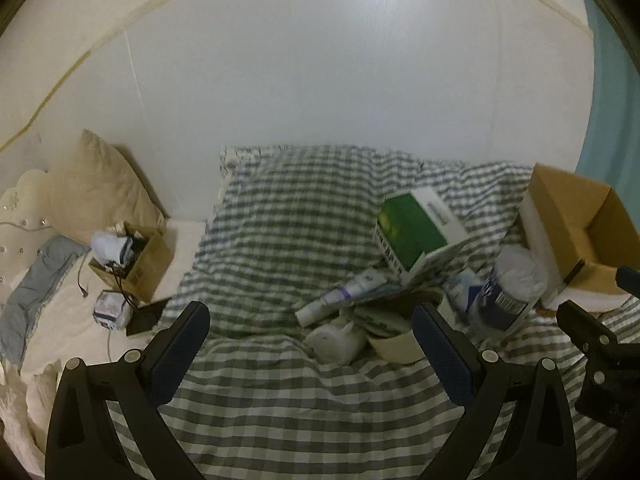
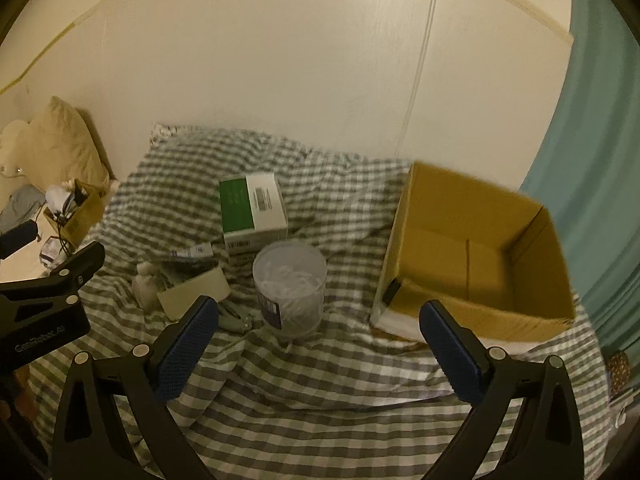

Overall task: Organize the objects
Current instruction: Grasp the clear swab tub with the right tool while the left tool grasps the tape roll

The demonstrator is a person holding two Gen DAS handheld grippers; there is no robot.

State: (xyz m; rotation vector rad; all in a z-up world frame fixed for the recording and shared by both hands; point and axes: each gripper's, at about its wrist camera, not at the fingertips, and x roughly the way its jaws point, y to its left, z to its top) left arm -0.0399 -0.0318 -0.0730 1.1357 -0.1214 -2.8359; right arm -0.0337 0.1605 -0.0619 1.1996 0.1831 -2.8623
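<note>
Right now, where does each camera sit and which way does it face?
Left wrist: on the left tool, facing the checked bedding and white wall; both open fingers show, the right tool at the edge.
Right wrist: on the right tool, facing the cardboard box; open fingers show.
Shared: green box, clear jar.

Left black two-finger gripper with blue pads (image 1: 312, 344): jaws wide apart, holding nothing.
Right black two-finger gripper with blue pads (image 2: 320, 340): jaws wide apart, holding nothing.
</note>
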